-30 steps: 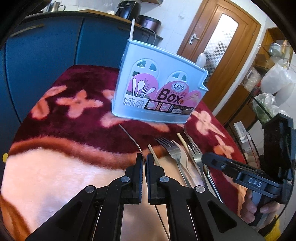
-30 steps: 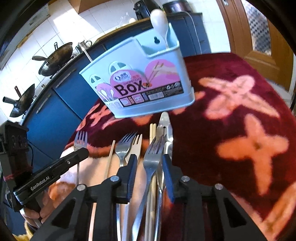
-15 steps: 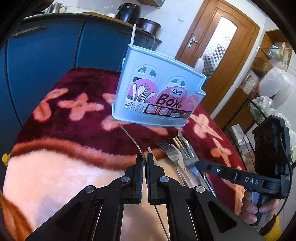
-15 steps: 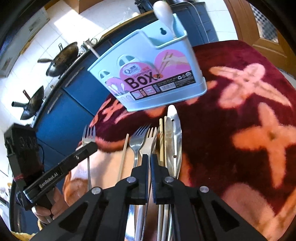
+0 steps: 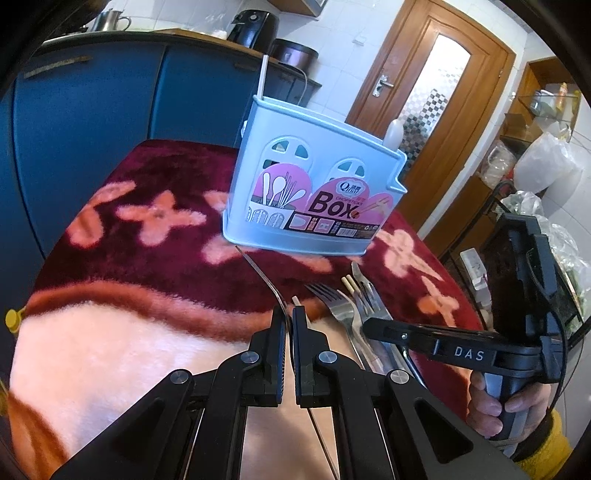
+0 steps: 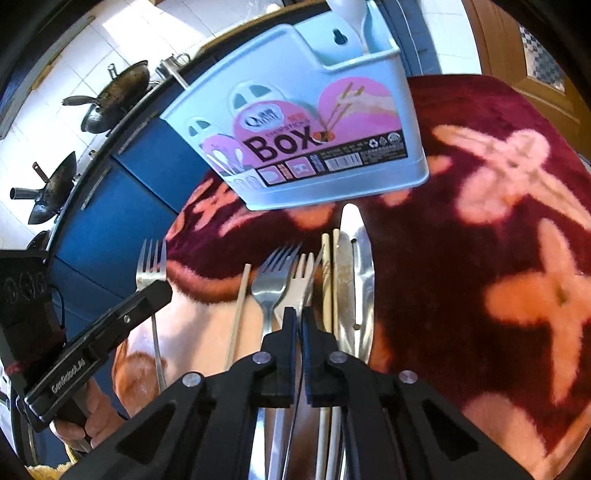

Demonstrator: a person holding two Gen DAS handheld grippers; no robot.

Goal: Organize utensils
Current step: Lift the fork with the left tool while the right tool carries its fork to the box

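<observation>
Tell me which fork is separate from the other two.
The leftmost fork in the right wrist view, clamped in the left hand-held gripper; the other two forks sit side by side.

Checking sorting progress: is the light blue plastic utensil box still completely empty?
No, a white spoon handle sticks up out of the light blue plastic utensil box.

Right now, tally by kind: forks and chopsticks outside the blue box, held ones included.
Forks: 3
Wooden chopsticks: 3
Total: 6
</observation>
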